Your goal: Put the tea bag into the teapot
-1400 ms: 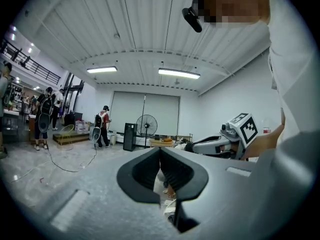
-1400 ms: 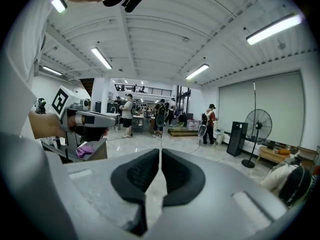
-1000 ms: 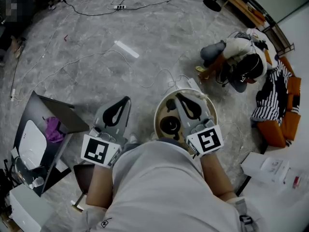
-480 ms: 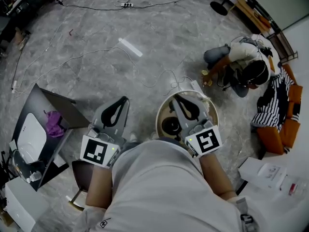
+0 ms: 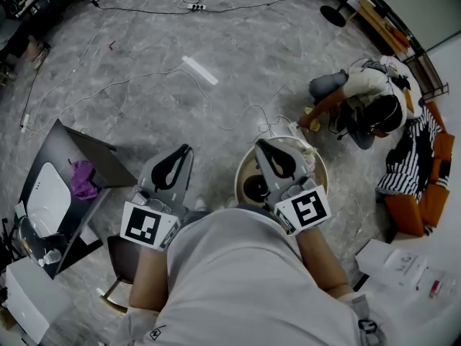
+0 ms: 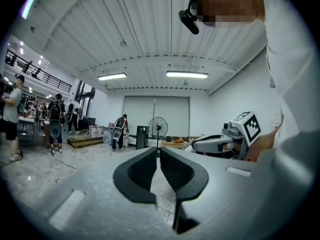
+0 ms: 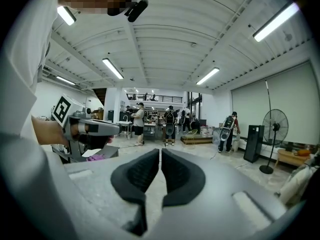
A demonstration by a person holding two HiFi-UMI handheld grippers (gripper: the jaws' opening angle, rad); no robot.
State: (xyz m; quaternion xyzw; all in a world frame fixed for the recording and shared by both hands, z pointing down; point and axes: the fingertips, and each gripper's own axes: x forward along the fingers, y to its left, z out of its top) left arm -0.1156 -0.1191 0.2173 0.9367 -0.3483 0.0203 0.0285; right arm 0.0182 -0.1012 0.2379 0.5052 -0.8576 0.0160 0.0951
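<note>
Jaws are pressed together, with nothing gripped, on both left gripper [image 5: 188, 150] and right gripper [image 5: 261, 144], the latter held over a round table [image 5: 240, 175].

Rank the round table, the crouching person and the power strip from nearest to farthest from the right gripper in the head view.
1. Round table, directly under the right gripper.
2. Crouching person, off to the right.
3. Power strip, far ahead on the floor.
</note>
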